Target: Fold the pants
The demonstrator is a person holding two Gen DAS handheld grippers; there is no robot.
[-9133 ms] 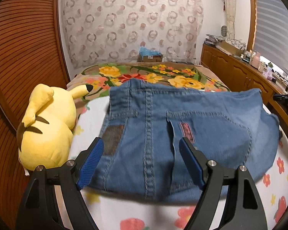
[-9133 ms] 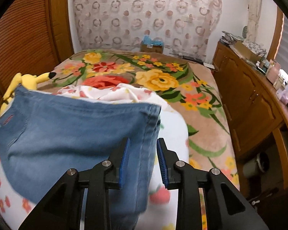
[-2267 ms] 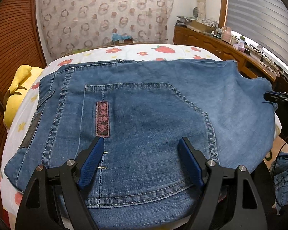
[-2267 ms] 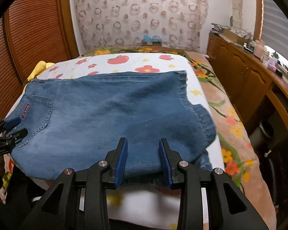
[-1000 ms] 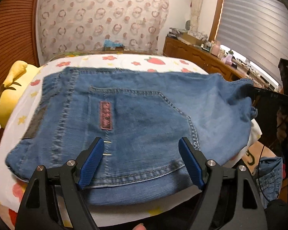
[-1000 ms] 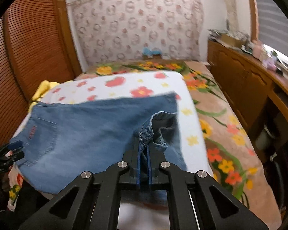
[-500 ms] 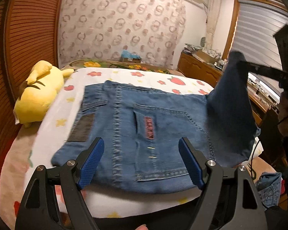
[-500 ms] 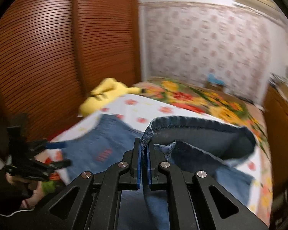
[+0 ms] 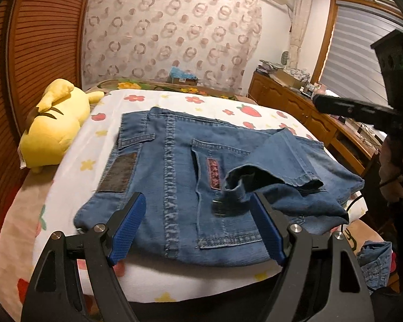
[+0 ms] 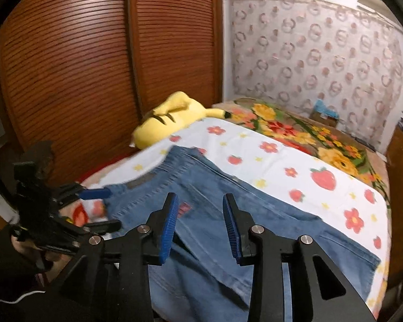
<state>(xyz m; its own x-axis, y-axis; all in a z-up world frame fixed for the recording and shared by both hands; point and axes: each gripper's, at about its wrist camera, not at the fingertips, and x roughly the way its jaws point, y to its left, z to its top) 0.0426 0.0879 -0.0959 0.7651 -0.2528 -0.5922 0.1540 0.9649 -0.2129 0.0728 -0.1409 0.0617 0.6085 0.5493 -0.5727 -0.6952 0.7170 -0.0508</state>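
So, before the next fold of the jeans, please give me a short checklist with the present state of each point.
1. Left gripper open, holds nothing: ok.
2. Right gripper open, has let go: ok.
3. Folded-over leg lies flat on the jeans: not ok, its hem is bunched.
4. Jeans wholly on the white sheet: not ok, the right edge overhangs.
5. Yellow plush toy apart from the jeans: ok.

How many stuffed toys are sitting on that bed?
1: a yellow plush toy lies at the bed's left edge beside the wooden shutters, left of the jeans, apart from them. Others may be hidden outside the views.
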